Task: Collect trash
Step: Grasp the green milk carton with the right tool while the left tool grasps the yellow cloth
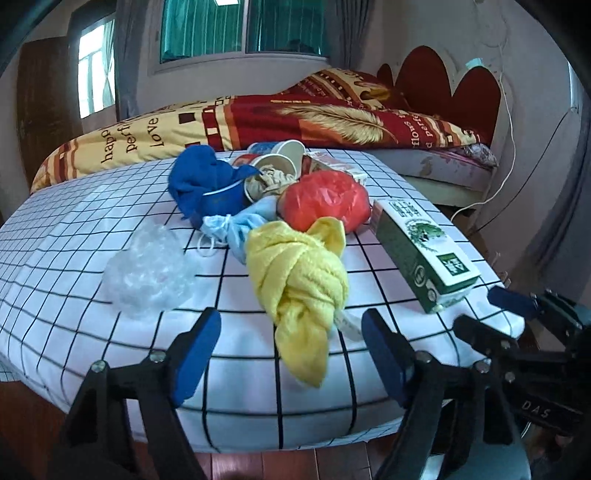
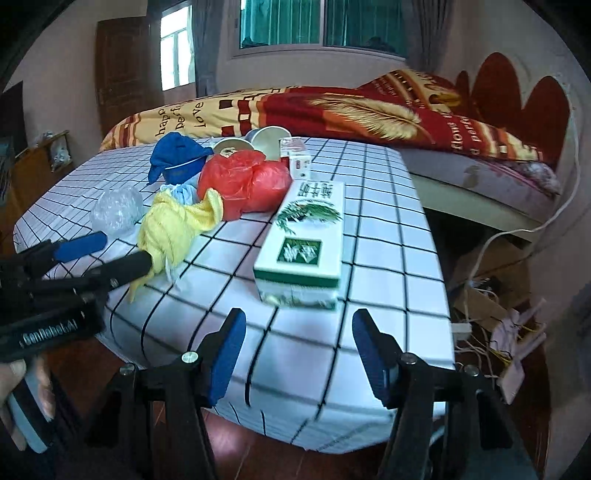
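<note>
A table with a checked cloth (image 1: pixel 92 229) (image 2: pixel 388 221) holds a pile of trash. My left gripper (image 1: pixel 291 350) is open and empty, just short of a knotted yellow cloth (image 1: pixel 299 280) (image 2: pixel 173 229). My right gripper (image 2: pixel 299 350) is open and empty, just short of a green and white carton (image 2: pixel 306 240) (image 1: pixel 424 247). Behind lie a red plastic bag (image 1: pixel 325 199) (image 2: pixel 243 181), a crumpled clear plastic wad (image 1: pixel 147 269) (image 2: pixel 116 210), a blue cloth over a blue cup (image 1: pixel 207 181) (image 2: pixel 177 158), a light blue mask (image 1: pixel 236 225) and paper cups (image 1: pixel 277 166) (image 2: pixel 269 142).
A bed with a red and yellow quilt (image 1: pixel 258 122) (image 2: pixel 332 110) stands behind the table. Cables and clutter (image 2: pixel 491 295) lie on the floor to the right. A wooden door (image 2: pixel 125 66) and a window (image 1: pixel 240 26) are at the back.
</note>
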